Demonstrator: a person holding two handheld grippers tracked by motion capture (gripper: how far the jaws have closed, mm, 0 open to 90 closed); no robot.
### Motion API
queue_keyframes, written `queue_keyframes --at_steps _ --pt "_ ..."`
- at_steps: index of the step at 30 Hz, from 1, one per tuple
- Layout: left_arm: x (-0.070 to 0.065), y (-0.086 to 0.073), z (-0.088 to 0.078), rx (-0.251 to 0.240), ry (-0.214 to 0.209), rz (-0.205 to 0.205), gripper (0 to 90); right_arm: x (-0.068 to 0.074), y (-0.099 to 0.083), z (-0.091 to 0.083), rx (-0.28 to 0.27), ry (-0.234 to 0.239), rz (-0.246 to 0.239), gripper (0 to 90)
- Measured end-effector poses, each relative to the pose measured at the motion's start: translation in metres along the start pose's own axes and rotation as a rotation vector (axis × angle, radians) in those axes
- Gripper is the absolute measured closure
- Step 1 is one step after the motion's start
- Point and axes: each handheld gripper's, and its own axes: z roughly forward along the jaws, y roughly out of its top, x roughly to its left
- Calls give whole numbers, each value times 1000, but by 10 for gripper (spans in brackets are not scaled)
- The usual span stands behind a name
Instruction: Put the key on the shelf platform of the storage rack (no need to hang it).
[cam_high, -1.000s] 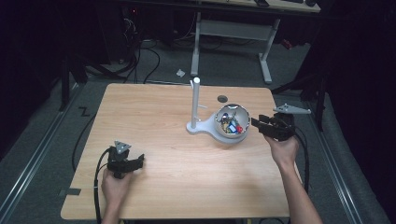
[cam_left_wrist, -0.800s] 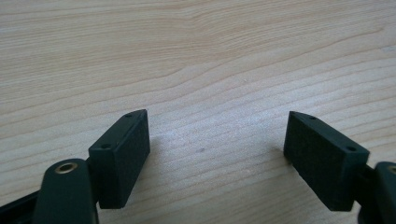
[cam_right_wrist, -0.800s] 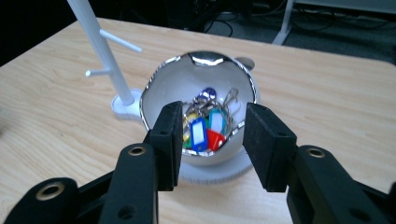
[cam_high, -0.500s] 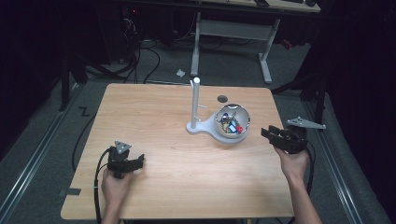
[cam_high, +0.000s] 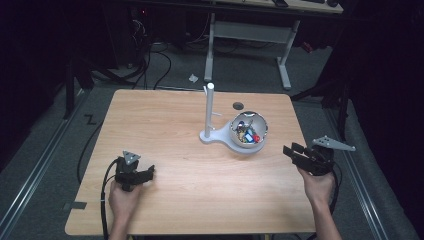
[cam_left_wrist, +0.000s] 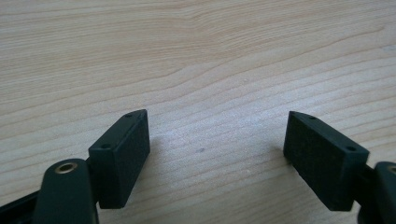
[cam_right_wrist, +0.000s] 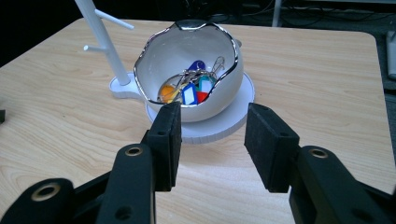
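A white egg-shaped bowl (cam_high: 249, 131) (cam_right_wrist: 189, 79) with a jagged silver rim sits on a white base with a thin upright post (cam_high: 209, 107) (cam_right_wrist: 103, 42). Inside it lie several coloured key tags on metal rings (cam_right_wrist: 190, 86). My right gripper (cam_high: 295, 152) (cam_right_wrist: 212, 144) is at the table's right edge, pointed at the bowl from a short way off, jaws open with nothing between them. My left gripper (cam_high: 142, 173) (cam_left_wrist: 217, 156) rests at the front left, jaws wide open over bare wood.
The wooden table (cam_high: 165, 125) has a small dark round hole (cam_high: 238, 105) near its far edge. Behind the table stands a metal desk frame (cam_high: 250, 35) among cables on a dark floor.
My right gripper has drawn back from the bowl toward the table's right edge and sunk slightly. The left gripper has stayed in place.
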Motion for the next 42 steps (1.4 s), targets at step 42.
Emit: queue_keyframes --at_steps 42 --pt "0 0 0 0 0 0 230 31 -62 67 124 11 -50 536"
